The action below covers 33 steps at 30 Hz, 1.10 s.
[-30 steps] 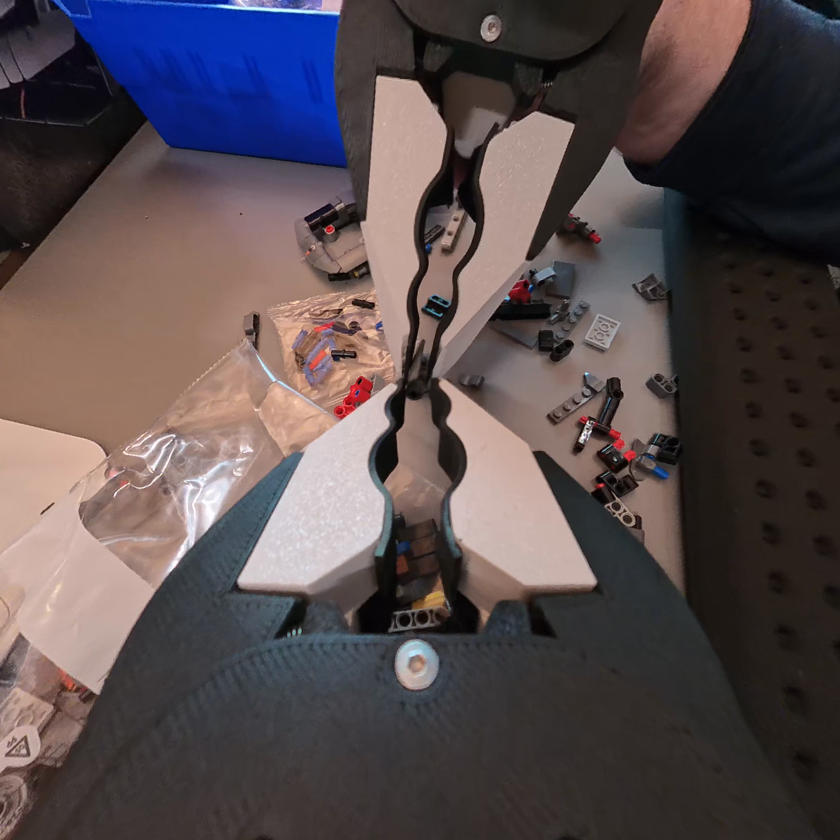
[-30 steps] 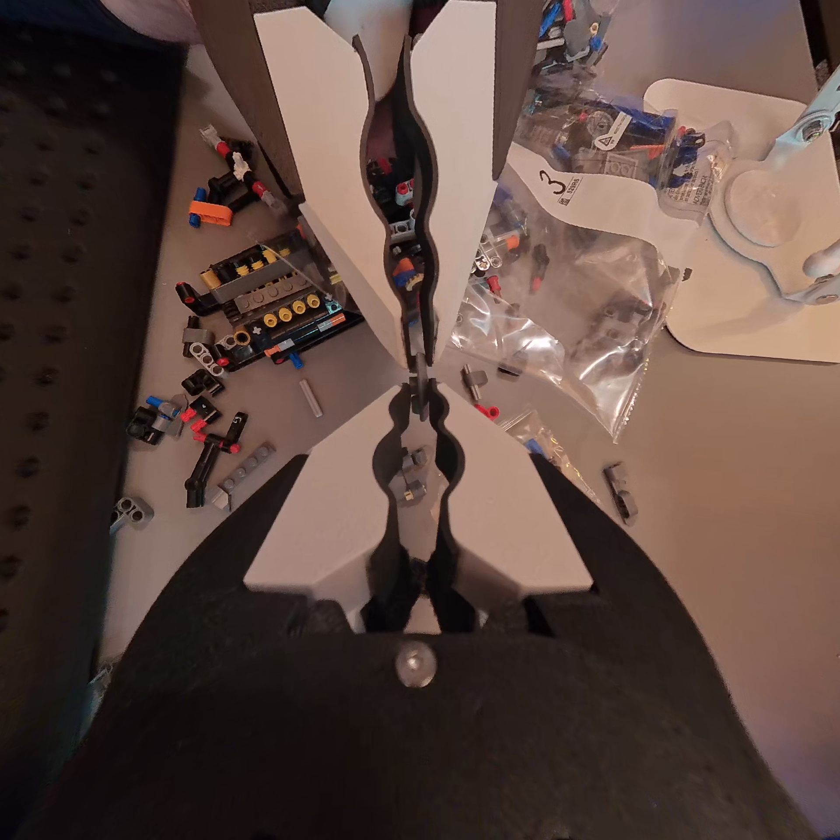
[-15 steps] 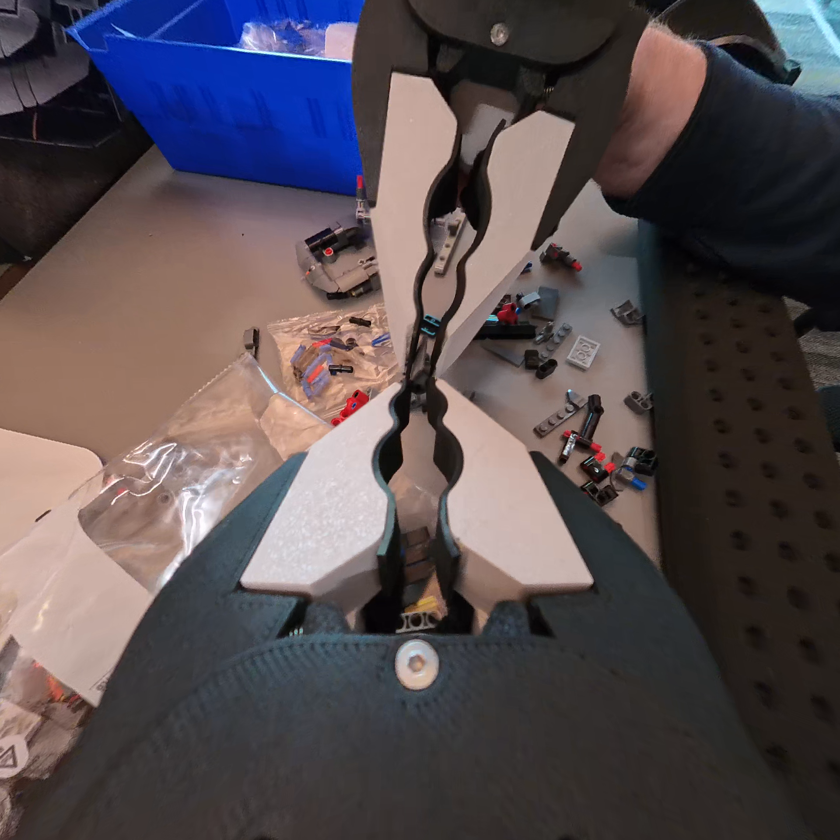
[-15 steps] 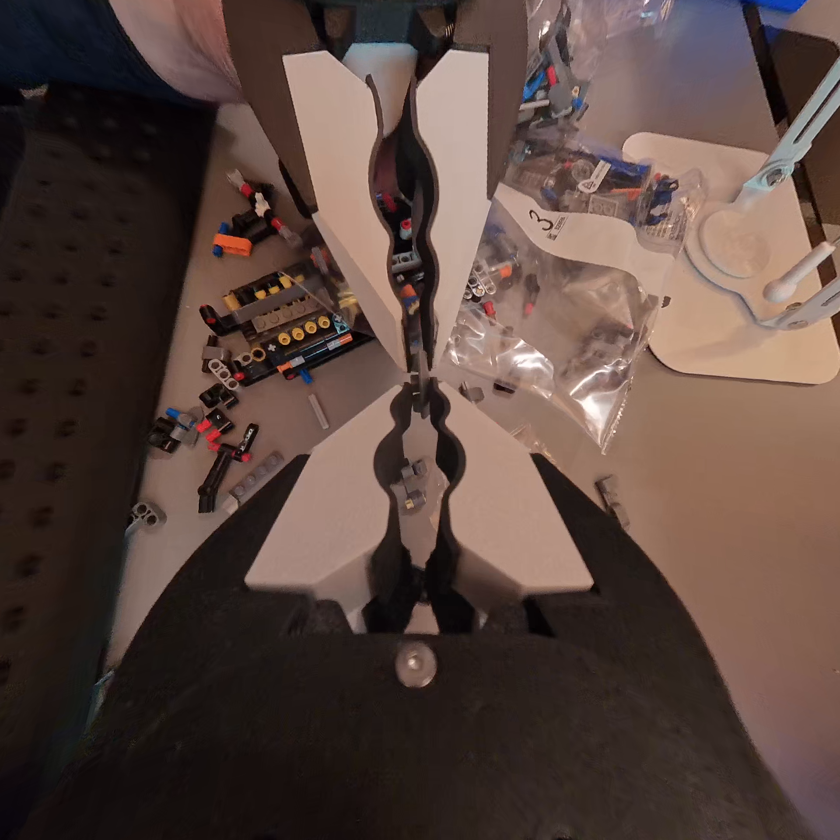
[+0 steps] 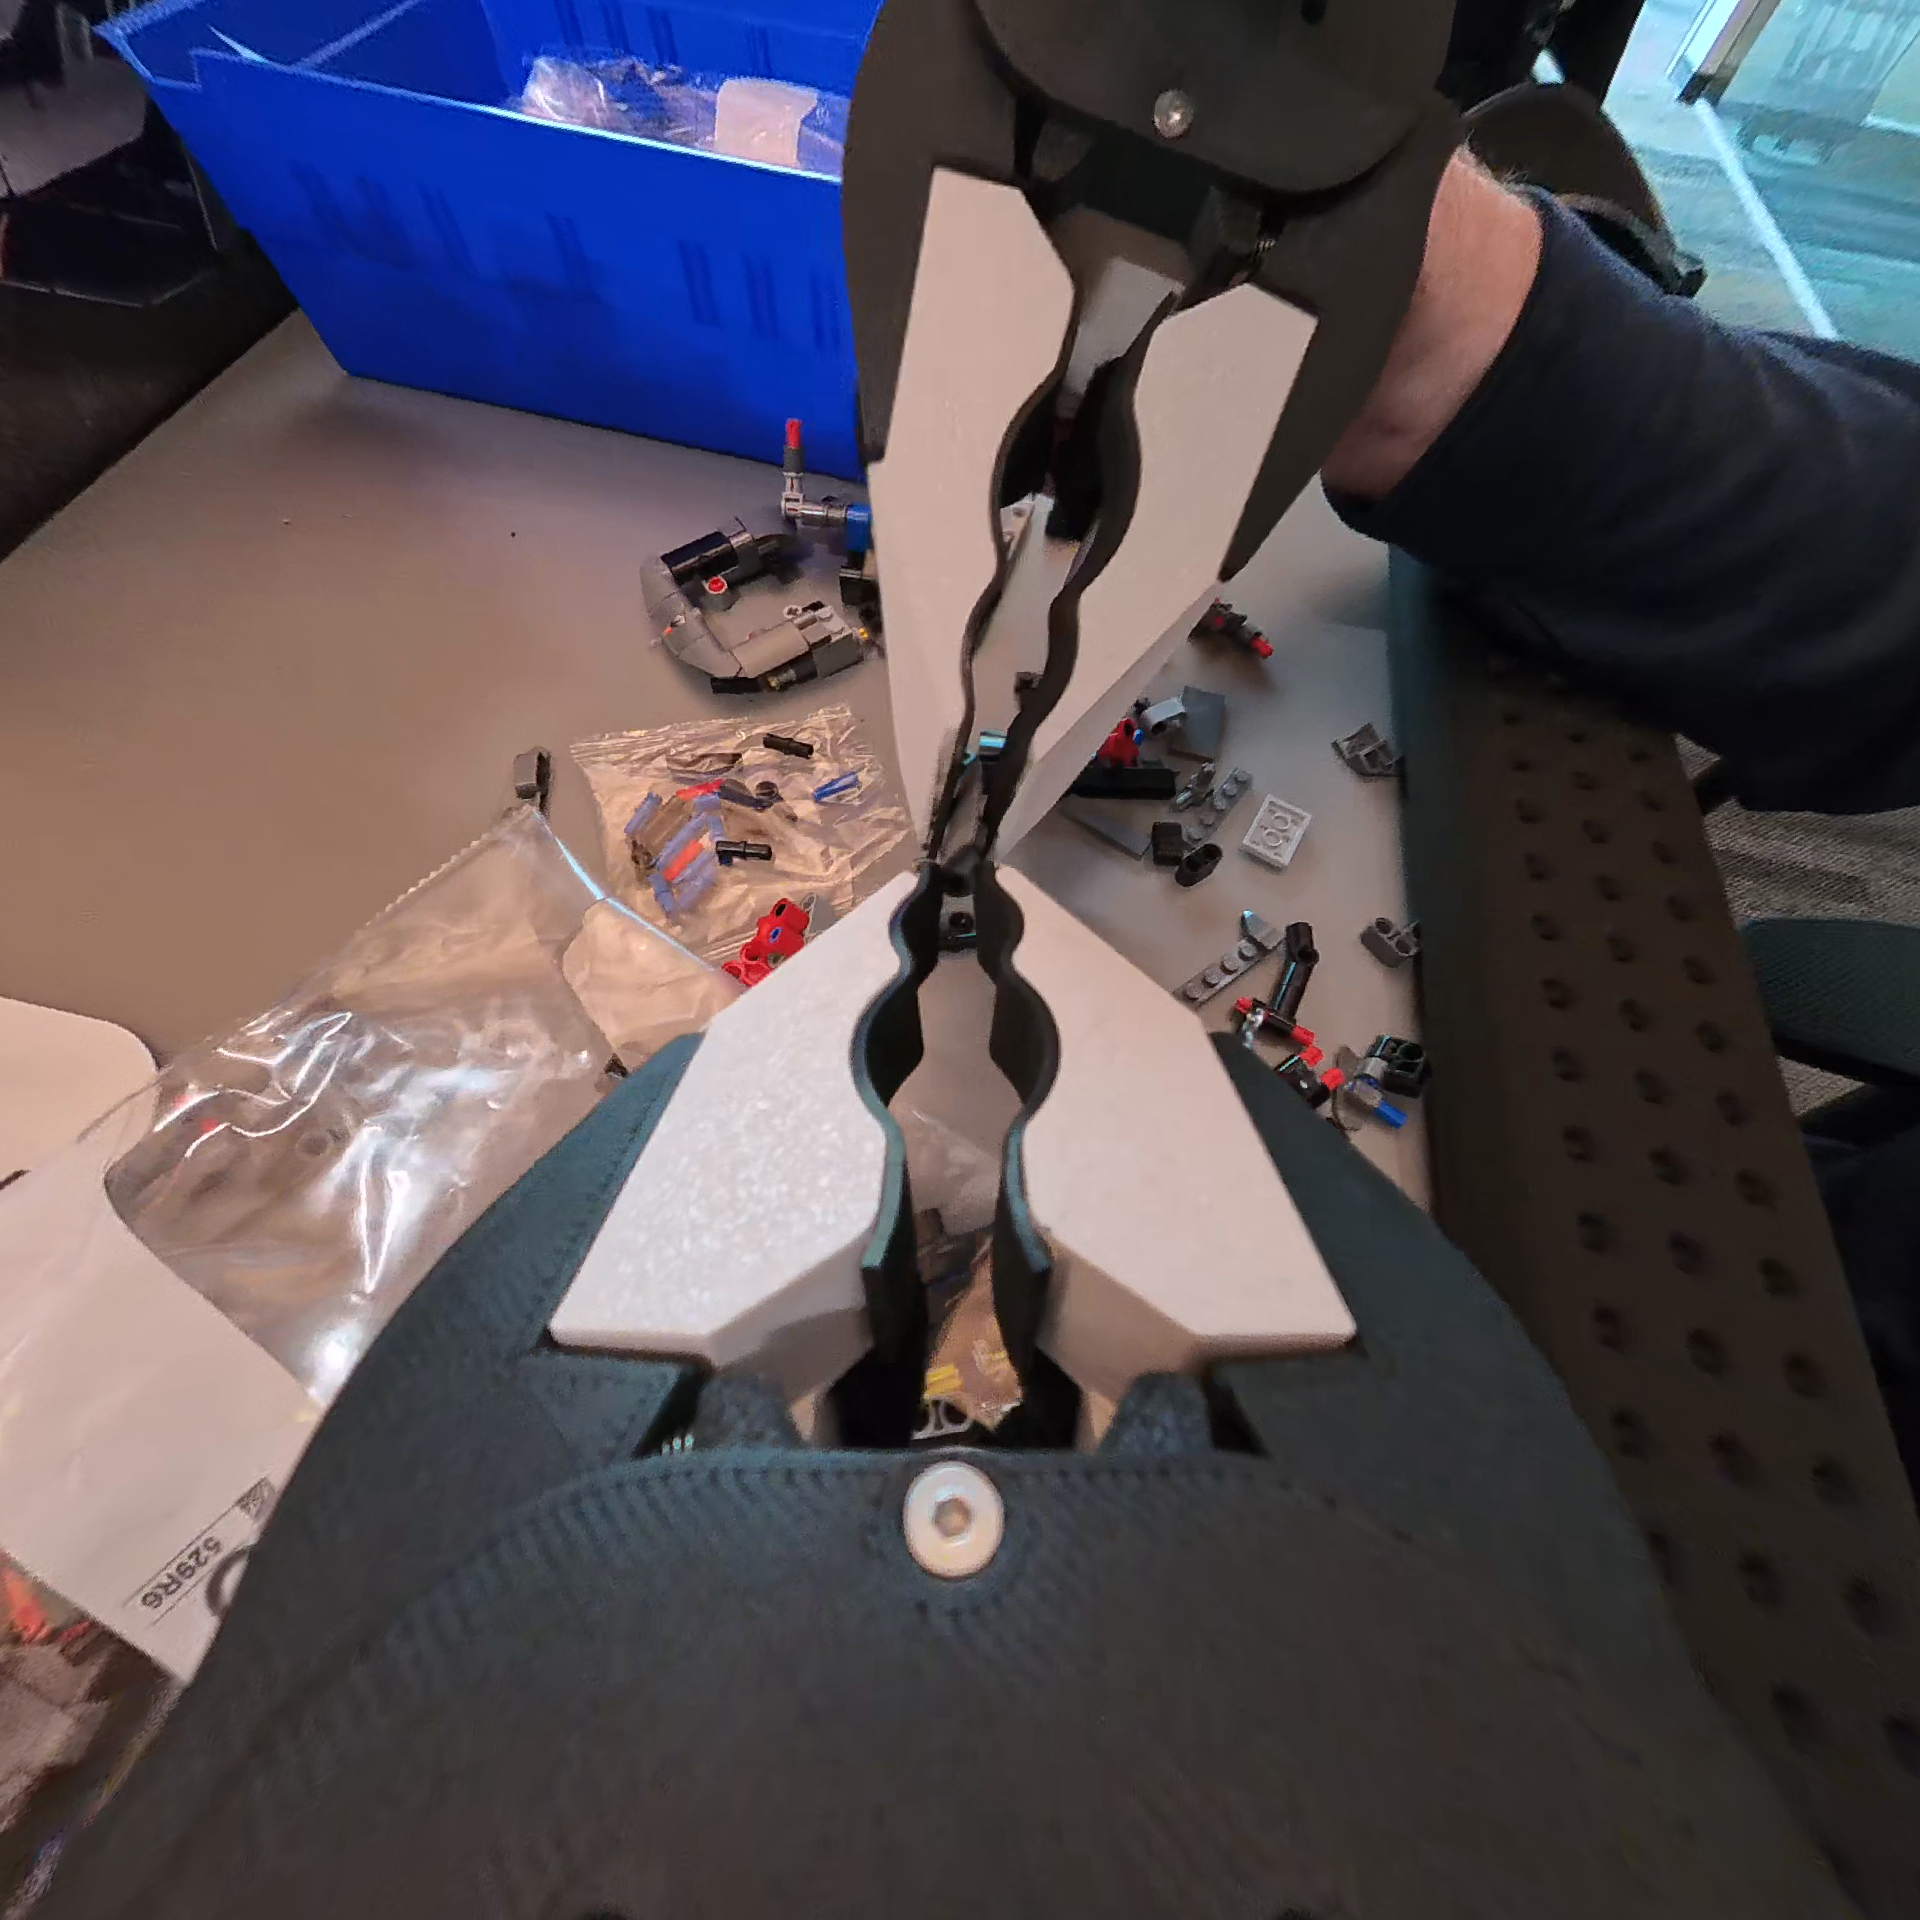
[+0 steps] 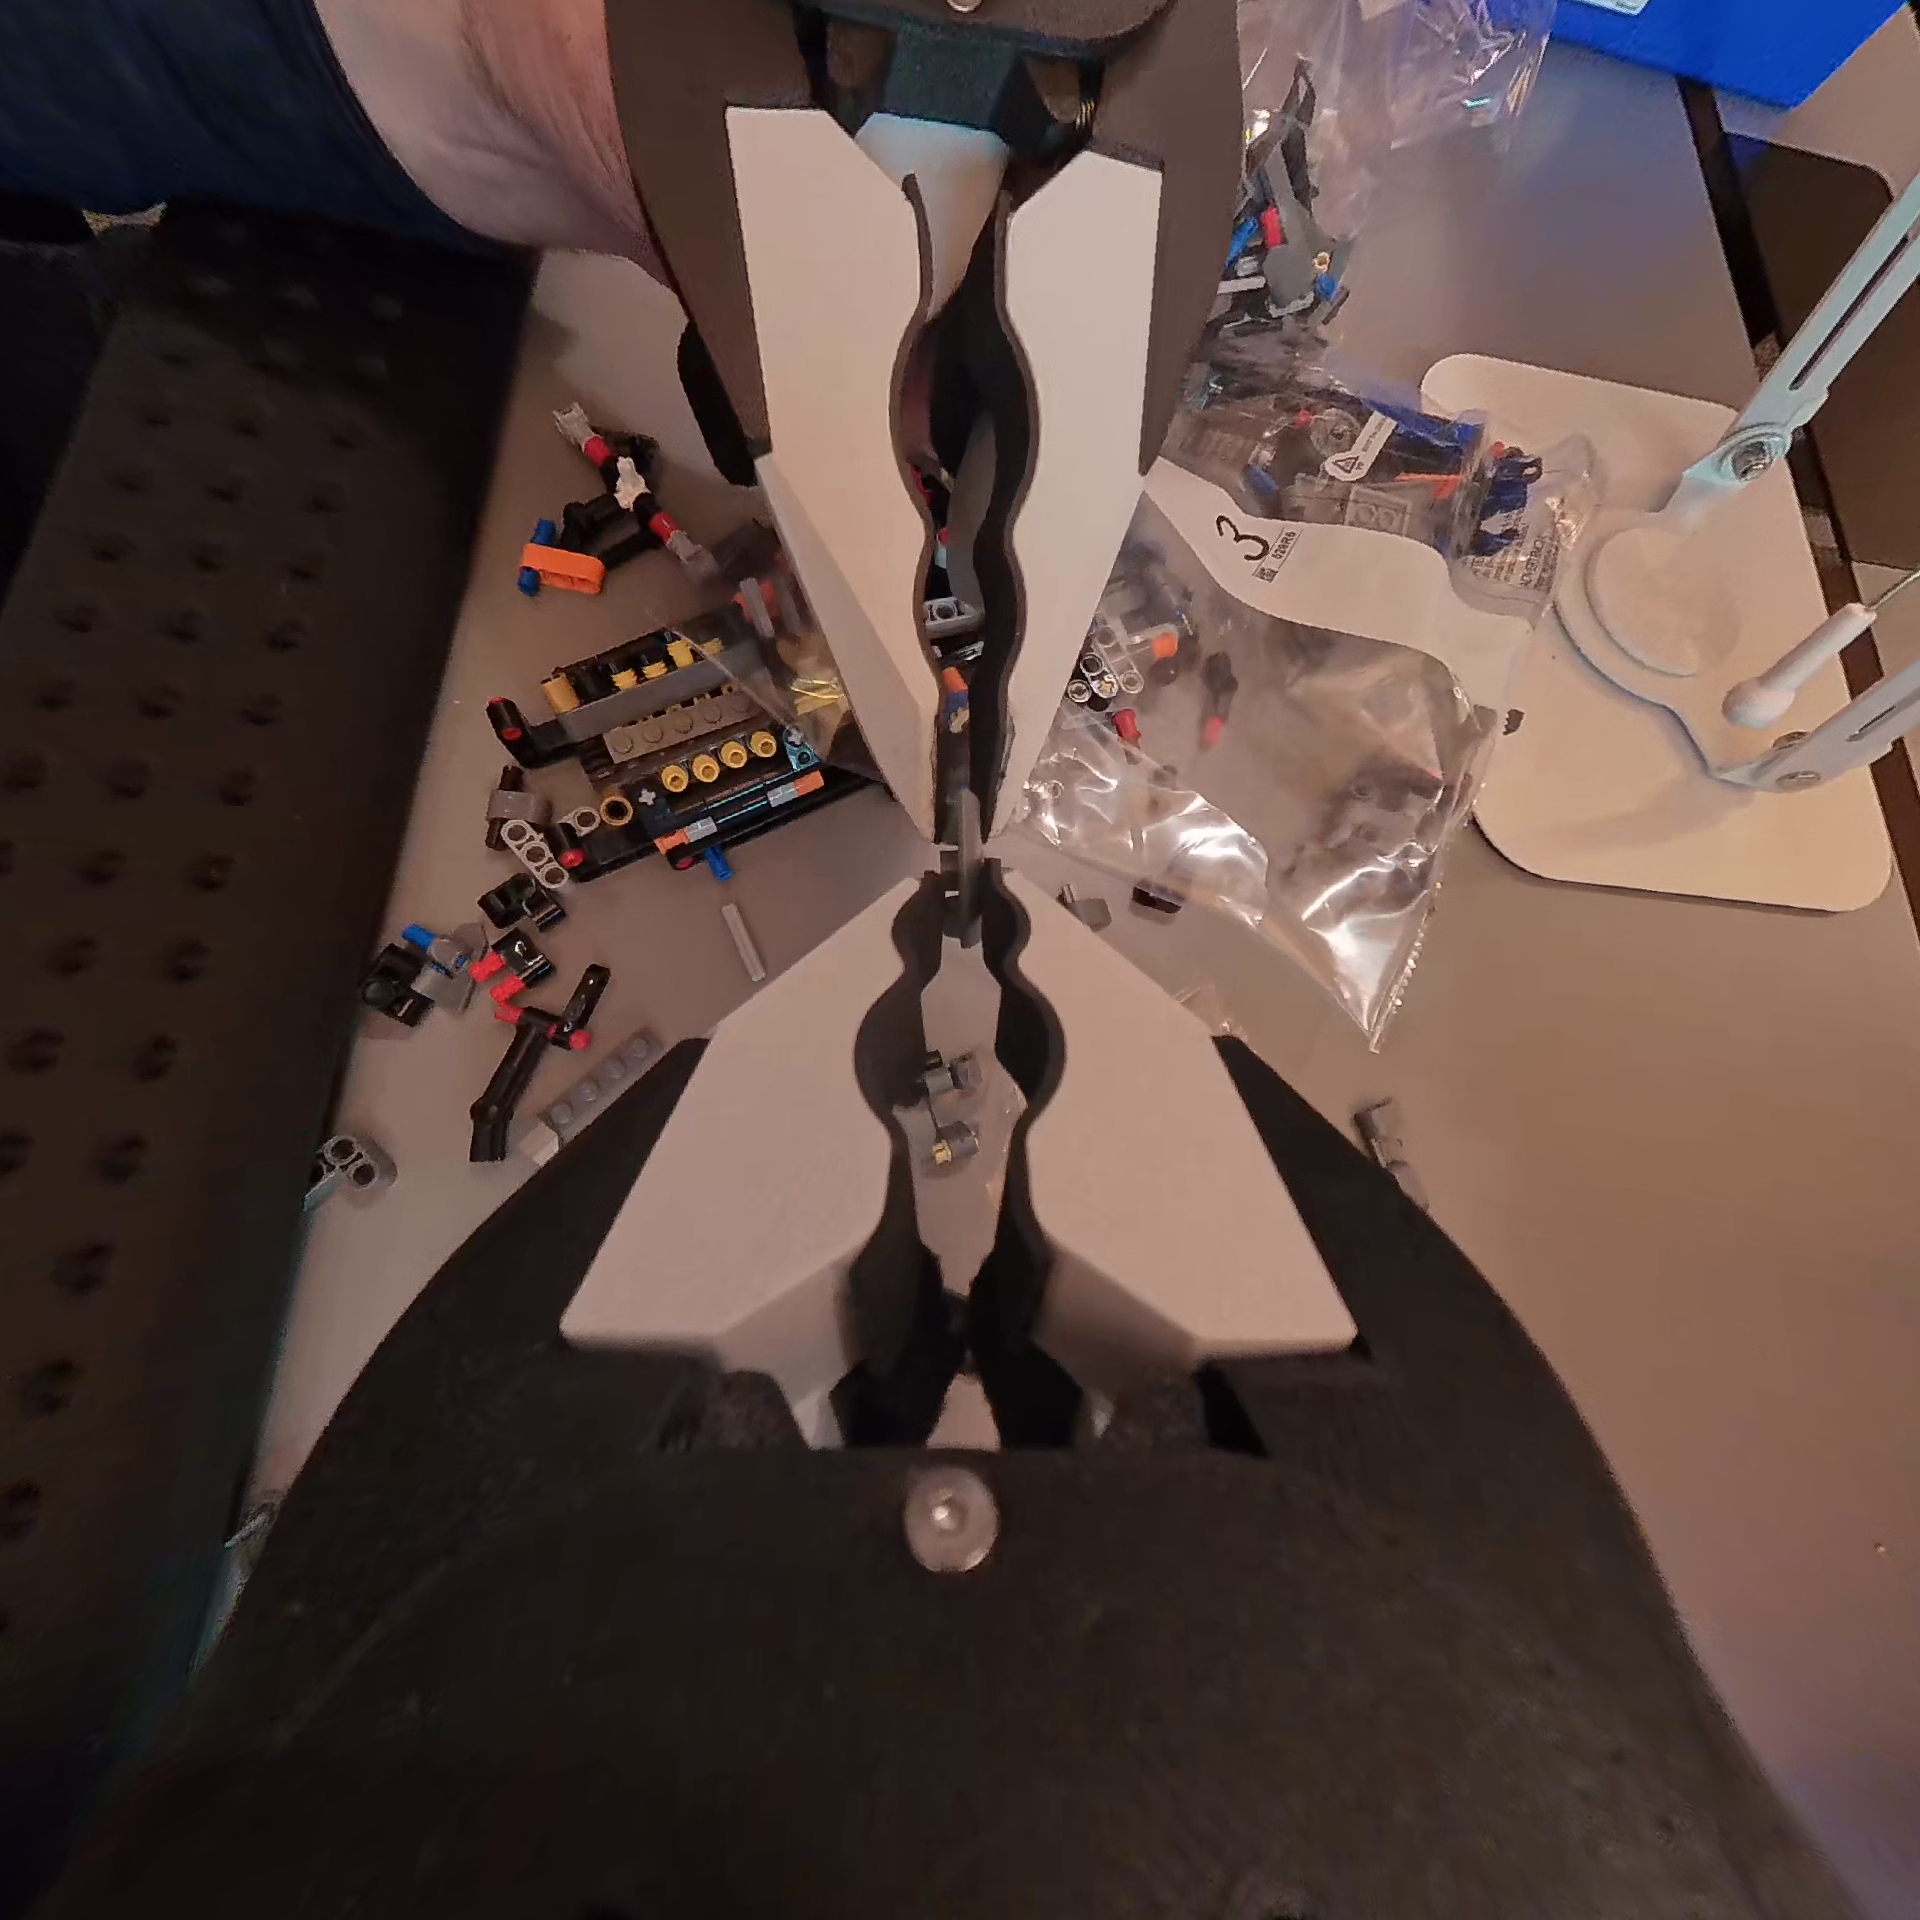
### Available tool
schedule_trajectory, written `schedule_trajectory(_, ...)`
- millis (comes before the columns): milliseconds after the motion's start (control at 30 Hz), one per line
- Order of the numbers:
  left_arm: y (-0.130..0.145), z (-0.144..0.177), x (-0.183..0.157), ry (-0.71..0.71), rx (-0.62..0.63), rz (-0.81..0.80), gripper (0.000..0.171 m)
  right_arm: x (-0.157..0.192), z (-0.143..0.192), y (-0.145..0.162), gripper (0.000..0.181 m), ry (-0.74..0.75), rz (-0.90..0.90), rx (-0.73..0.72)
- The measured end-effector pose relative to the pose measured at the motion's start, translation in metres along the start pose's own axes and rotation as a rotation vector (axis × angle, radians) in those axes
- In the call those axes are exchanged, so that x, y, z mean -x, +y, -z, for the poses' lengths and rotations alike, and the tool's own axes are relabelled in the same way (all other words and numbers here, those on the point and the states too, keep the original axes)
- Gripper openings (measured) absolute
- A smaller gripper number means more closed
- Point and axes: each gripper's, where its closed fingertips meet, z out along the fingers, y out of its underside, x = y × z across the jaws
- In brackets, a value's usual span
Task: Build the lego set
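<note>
While both tongs meet tip to tip, a small dark piece [image 6: 966, 868] is being joined above the table [image 5: 312, 623].
Left gripper [image 5: 956, 883] and right gripper [image 6: 961, 894] are both clamped on it; push straight, no twisting. Half-built model [image 6: 675, 758] lies left of the tips, parts bag [image 6: 1247, 748] right.

On the grey tabletop [image 5: 312, 644], the blue plastic bin [image 5: 540, 239] stands at the far edge. Before it lies the small grey-and-black brick assembly [image 5: 748, 623], nearer still the clear plastic bags of parts [image 5: 395, 1049], and to their right the loose scattered bricks [image 5: 1247, 831].
</note>
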Motion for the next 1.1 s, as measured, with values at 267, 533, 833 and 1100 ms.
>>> schedule_trajectory(267, -0.002, 0.002, -0.003, -0.038, 0.024, -0.089, 0.005, 0.003, 0.004, -0.004, 0.004, -0.038, -0.032, -0.038)
schedule_trajectory(533, -0.004, 0.005, -0.007, -0.032, 0.019, -0.102, 0.004, 0.006, 0.008, -0.007, 0.005, -0.085, -0.074, -0.073)
schedule_trajectory(833, 0.001, 0.023, 0.012, -0.030, -0.023, 0.047, 0.000, -0.003, 0.038, -0.008, 0.004, -0.002, -0.068, -0.123)
schedule_trajectory(1100, 0.002, 0.005, 0.008, -0.030, -0.014, 0.019, 0.006, 0.000, 0.014, 0.006, 0.005, -0.077, -0.147, -0.055)
